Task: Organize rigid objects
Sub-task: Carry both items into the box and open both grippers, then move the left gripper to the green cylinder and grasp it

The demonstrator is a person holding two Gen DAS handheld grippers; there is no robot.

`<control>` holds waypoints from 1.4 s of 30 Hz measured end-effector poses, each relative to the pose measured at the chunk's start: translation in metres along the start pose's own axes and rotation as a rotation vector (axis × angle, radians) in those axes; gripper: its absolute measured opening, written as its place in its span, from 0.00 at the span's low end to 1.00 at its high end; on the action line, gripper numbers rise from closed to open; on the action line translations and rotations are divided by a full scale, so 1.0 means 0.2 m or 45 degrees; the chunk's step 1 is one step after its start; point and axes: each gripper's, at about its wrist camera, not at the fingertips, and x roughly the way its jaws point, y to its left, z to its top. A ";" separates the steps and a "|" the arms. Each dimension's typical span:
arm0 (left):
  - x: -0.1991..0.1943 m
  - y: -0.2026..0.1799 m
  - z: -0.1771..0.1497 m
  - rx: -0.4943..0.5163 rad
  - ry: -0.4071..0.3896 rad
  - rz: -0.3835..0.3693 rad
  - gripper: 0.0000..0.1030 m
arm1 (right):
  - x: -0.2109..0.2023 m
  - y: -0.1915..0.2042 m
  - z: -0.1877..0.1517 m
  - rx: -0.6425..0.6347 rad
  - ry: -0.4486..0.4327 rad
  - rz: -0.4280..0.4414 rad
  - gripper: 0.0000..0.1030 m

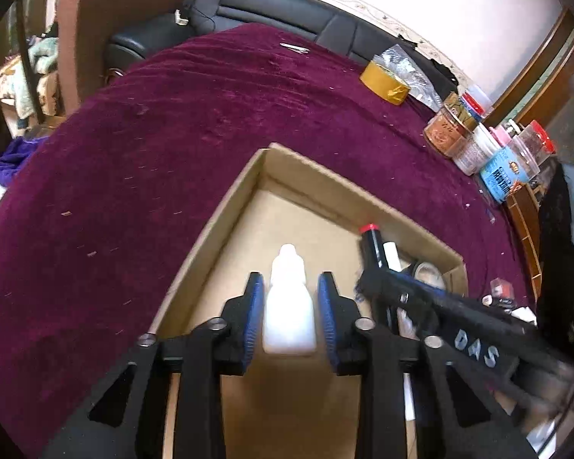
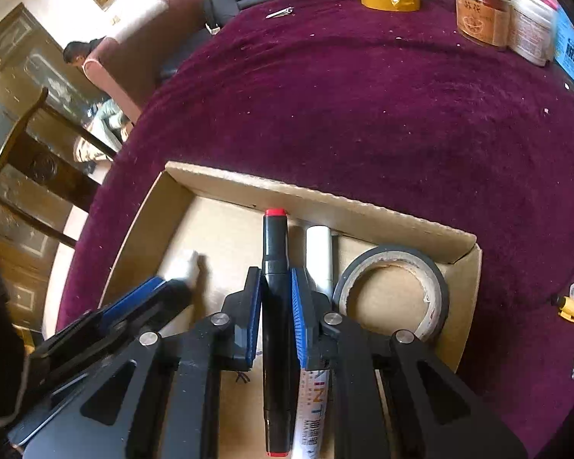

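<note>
In cardboard box (image 2: 363, 206), black marker (image 2: 274, 267) lies lengthwise betw right gripper (image 2: 274, 294) jaws, red tip fwd.

a maroon tablecloth (image 2: 382, 114), a black sofa (image 1: 271, 11), a brown armchair (image 1: 107, 19) and a wooden chair (image 2: 30, 168).

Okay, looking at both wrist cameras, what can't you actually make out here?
- Left wrist view: the right gripper is motion-blurred and covers most of the black marker and the tape roll.
- Right wrist view: the white bottle is overexposed and mostly hidden by the left gripper.
- Right wrist view: the white paint pen label is partly covered by the gripper fingers.
</note>
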 end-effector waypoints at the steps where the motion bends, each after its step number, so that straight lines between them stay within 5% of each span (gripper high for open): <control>1: 0.01 0.00 0.01 -0.007 0.000 -0.007 0.28 | -0.02 -0.01 0.00 0.011 -0.015 0.009 0.13; 5: -0.01 0.00 0.00 -0.016 0.006 -0.112 0.42 | -0.14 -0.03 -0.02 0.038 -0.095 0.054 0.13; 9: -0.02 -0.02 -0.05 -0.002 0.004 -0.074 0.45 | -0.33 -0.07 -0.10 0.001 -0.216 0.031 0.19; 11: -0.03 -0.02 -0.07 -0.008 -0.009 -0.057 0.46 | -0.39 -0.08 -0.13 -0.007 -0.242 0.023 0.30; 17: -0.07 -0.01 -0.12 -0.020 -0.034 -0.028 0.47 | -0.55 -0.17 -0.23 0.022 -0.297 0.045 0.30; 24: -0.10 0.00 -0.14 -0.049 -0.055 -0.038 0.51 | -0.99 -0.33 -0.51 -0.077 -0.578 -0.220 0.32; 26: -0.13 -0.01 -0.14 -0.040 -0.092 -0.038 0.51 | -1.13 -0.38 -0.61 -0.090 -0.701 -0.357 0.71; 27: -0.16 -0.02 -0.14 -0.032 -0.128 -0.031 0.51 | -1.21 -0.42 -0.66 -0.087 -0.784 -0.448 0.82; 29: -0.27 -0.07 -0.16 0.007 -0.226 -0.007 0.51 | -1.35 -0.51 -0.78 -0.050 -0.983 -0.604 0.93; 31: -0.42 -0.15 -0.20 0.053 -0.339 -0.015 0.51 | -1.42 -0.63 -0.85 -0.007 -1.090 -0.644 1.00; 33: -0.59 -0.28 -0.26 0.130 -0.475 -0.002 0.55 | -1.43 -0.83 -0.82 0.126 -0.981 -0.674 1.00; 35: -0.75 -0.42 -0.35 0.202 -0.639 0.023 0.79 | -1.40 -1.05 -0.77 0.293 -0.823 -0.586 1.00; 36: -0.81 -0.47 -0.39 0.221 -0.704 0.022 1.00 | -1.39 -1.14 -0.76 0.369 -0.800 -0.573 1.00; 37: -0.85 -0.52 -0.43 0.234 -0.764 0.008 0.99 | -1.38 -1.21 -0.78 0.430 -0.801 -0.563 1.00; 39: -0.83 -0.62 -0.47 0.278 -0.701 -0.071 0.99 | -1.37 -1.37 -0.80 0.541 -0.804 -0.555 1.00; 42: -0.62 -0.80 -0.49 0.352 -0.409 -0.143 0.98 | -1.34 -1.58 -0.81 0.688 -0.798 -0.489 1.00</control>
